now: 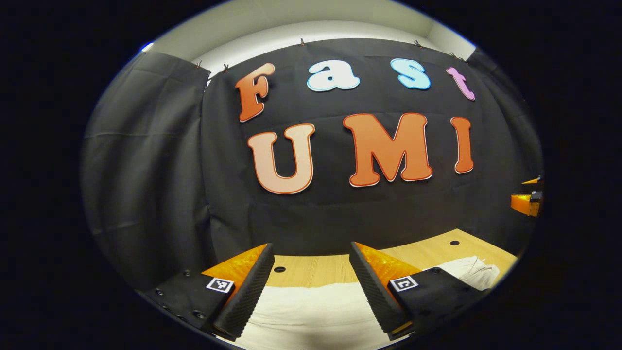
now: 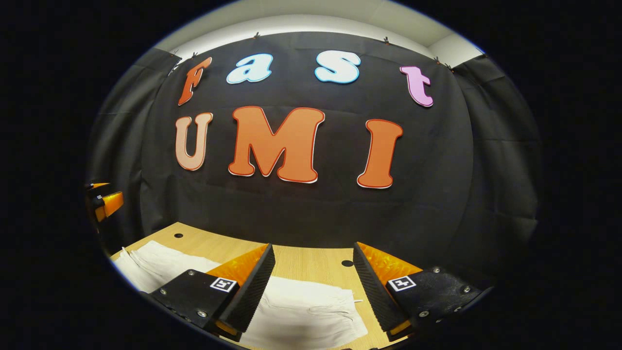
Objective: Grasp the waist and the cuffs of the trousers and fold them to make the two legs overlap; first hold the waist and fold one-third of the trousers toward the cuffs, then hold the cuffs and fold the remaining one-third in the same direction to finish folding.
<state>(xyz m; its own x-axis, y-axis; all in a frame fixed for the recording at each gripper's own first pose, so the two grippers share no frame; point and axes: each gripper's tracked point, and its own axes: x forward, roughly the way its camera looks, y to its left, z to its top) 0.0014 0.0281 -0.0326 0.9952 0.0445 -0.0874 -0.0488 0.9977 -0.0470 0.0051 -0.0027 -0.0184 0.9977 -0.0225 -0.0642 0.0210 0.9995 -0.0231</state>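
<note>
The white trousers (image 2: pixel 301 311) lie soft and floppy under both the left gripper (image 1: pixel 311 287) and right gripper (image 2: pixel 313 287), fingers wide apart, so pinch the thick edge below the fingertips.

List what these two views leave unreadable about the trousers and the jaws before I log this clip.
- Trousers, right gripper view: near part cut off by the bottom edge and hidden behind the right gripper; waist and cuffs cannot be told apart.
- Trousers, left gripper view: cloth runs off the bottom edge, partly behind the left gripper.
- Other gripper, left gripper view: cut off at the right edge, jaws unreadable.
- Table: near edge hidden.
</note>
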